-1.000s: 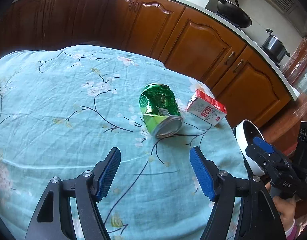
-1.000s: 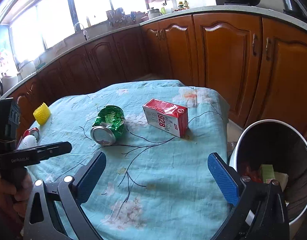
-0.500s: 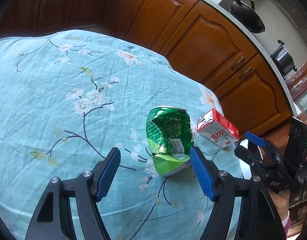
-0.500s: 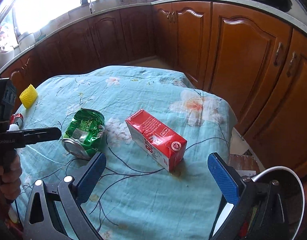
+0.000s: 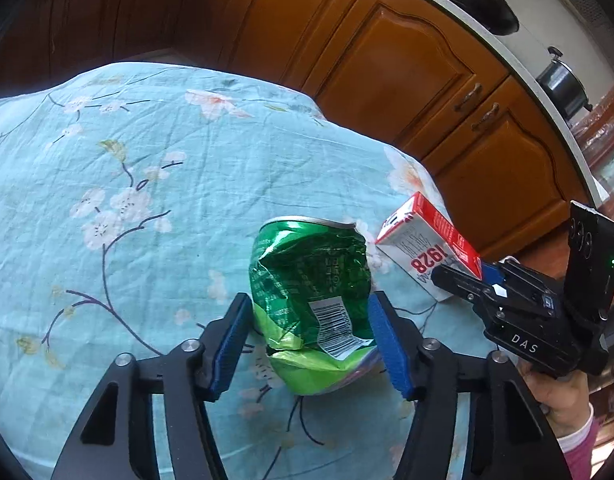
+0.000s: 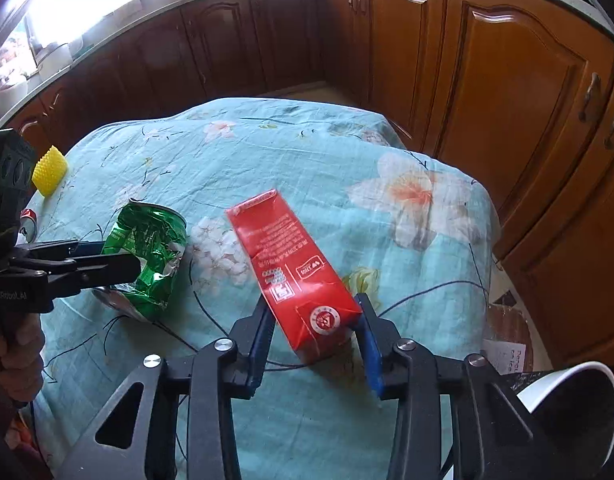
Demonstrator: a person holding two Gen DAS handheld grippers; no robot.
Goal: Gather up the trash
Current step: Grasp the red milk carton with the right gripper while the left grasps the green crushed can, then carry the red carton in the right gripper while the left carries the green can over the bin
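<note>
A crushed green can (image 5: 307,292) lies on the floral teal tablecloth (image 5: 147,184). My left gripper (image 5: 310,344) is shut on the can, its blue pads against both sides. A red and white carton (image 6: 295,272) lies to the can's right. My right gripper (image 6: 313,344) is shut on the carton's near end. The can (image 6: 151,256) and the left gripper's fingers (image 6: 79,268) also show in the right wrist view. The carton (image 5: 431,248) shows in the left wrist view with the right gripper on it.
A white-rimmed trash bin (image 6: 575,412) stands off the table's right edge. A yellow spiky object (image 6: 49,166) and a small red can (image 6: 27,220) lie at the table's far left. Wooden kitchen cabinets (image 6: 507,100) surround the table.
Both grippers moved forward and closed: the left onto the green can, the right onto the red carton. Both were open a second ago.
</note>
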